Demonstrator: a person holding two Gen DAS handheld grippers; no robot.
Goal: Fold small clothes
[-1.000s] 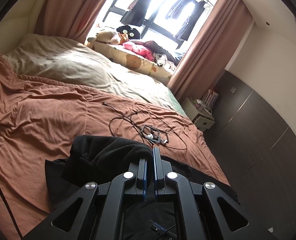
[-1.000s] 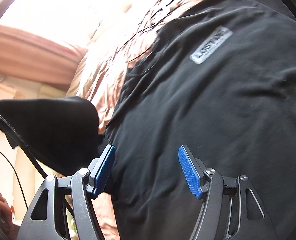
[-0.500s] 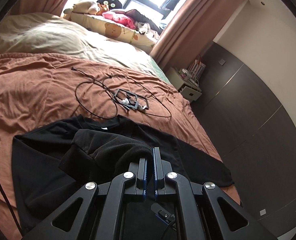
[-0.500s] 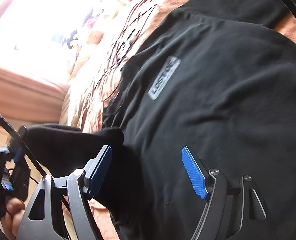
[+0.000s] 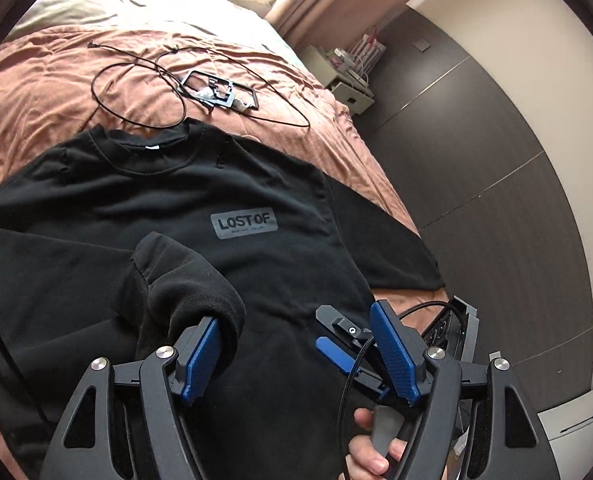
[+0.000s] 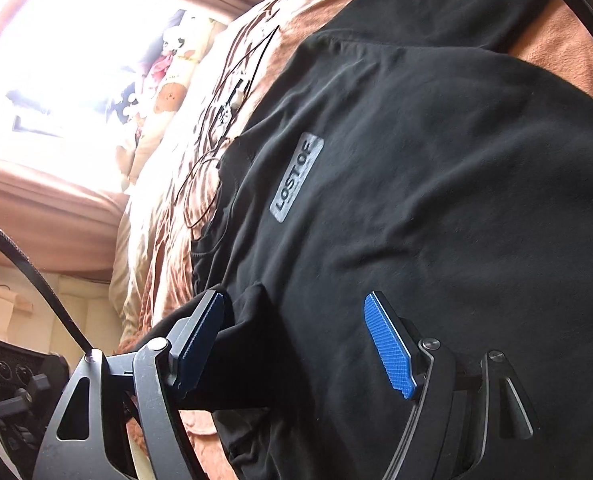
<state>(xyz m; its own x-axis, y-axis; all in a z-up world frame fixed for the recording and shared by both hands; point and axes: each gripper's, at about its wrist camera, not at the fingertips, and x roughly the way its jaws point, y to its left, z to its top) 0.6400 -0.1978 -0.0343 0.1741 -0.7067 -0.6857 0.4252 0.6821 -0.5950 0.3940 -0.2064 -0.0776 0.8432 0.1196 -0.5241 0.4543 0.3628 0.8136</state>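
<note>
The black sweatshirt [image 5: 200, 200] is spread front-up on the bed [image 5: 36, 92]. Both jaws are set wide on the left hand-held gripper [image 5: 296, 356] and right hand-held gripper [image 6: 296, 344]. A bunched sleeve [image 5: 184, 284] rests against the left finger. A black cable [image 5: 136, 80] and frame [image 5: 220, 90] are located beyond the collar.
</note>
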